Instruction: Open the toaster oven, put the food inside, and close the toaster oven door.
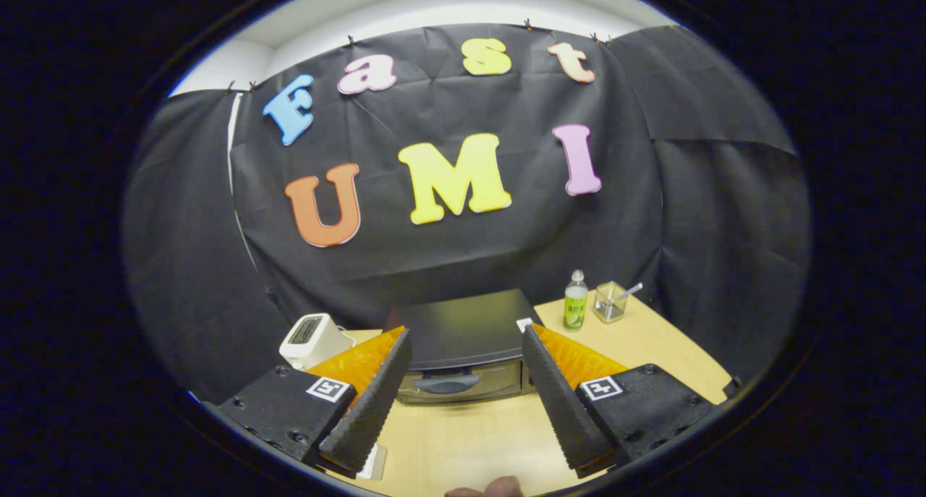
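A black toaster oven (463, 327) stands on the wooden table (463, 439) just beyond my fingers, seen from above. Its glass door with a dark handle (446, 385) is closed and faces me. My gripper (463, 338) hovers high over the table, open wide, with nothing between its fingers; the oven front shows in the gap. A brownish rounded bit of something (492, 488), perhaps the food, peeks in below the fingers at the table's near edge; I cannot tell what it is.
A white toaster (312, 340) sits left of the oven. To the oven's right stand a green-labelled bottle (576, 302) and a clear glass with a spoon (611, 302). A small white object (374, 462) lies under the left finger. Bare table lies before the oven.
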Demonstrator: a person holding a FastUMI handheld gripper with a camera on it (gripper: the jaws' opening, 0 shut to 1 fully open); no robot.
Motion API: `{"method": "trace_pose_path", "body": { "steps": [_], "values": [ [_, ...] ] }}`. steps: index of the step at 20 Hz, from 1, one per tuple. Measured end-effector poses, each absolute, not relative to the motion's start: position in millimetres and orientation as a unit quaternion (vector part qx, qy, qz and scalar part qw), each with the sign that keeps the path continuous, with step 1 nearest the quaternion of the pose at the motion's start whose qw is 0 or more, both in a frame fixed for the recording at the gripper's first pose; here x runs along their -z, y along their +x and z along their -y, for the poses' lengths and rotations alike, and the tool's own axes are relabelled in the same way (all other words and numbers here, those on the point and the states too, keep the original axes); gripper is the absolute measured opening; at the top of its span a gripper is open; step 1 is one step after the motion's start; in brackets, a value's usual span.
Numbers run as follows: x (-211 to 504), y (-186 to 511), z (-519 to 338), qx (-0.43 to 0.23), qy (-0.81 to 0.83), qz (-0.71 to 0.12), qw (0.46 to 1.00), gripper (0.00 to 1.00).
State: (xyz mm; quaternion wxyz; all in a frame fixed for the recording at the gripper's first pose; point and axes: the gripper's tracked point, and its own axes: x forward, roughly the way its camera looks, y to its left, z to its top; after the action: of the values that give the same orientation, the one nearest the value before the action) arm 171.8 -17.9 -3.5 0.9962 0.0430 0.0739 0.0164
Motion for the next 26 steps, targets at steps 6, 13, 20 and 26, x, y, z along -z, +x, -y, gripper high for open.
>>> {"method": "trace_pose_path", "body": {
  "steps": [6,13,20,26],
  "values": [
    [-25.2,74.8,-6.8,-0.046,0.010,-0.041,0.998,1.00],
    [-17.0,9.7,-4.0,-0.054,0.036,-0.013,0.998,1.00],
    [0.9,-3.9,-3.3,-0.050,0.022,-0.017,0.998,1.00],
    [14.6,-0.6,-1.0,-0.042,0.016,-0.030,0.999,1.00]
  ]
}}
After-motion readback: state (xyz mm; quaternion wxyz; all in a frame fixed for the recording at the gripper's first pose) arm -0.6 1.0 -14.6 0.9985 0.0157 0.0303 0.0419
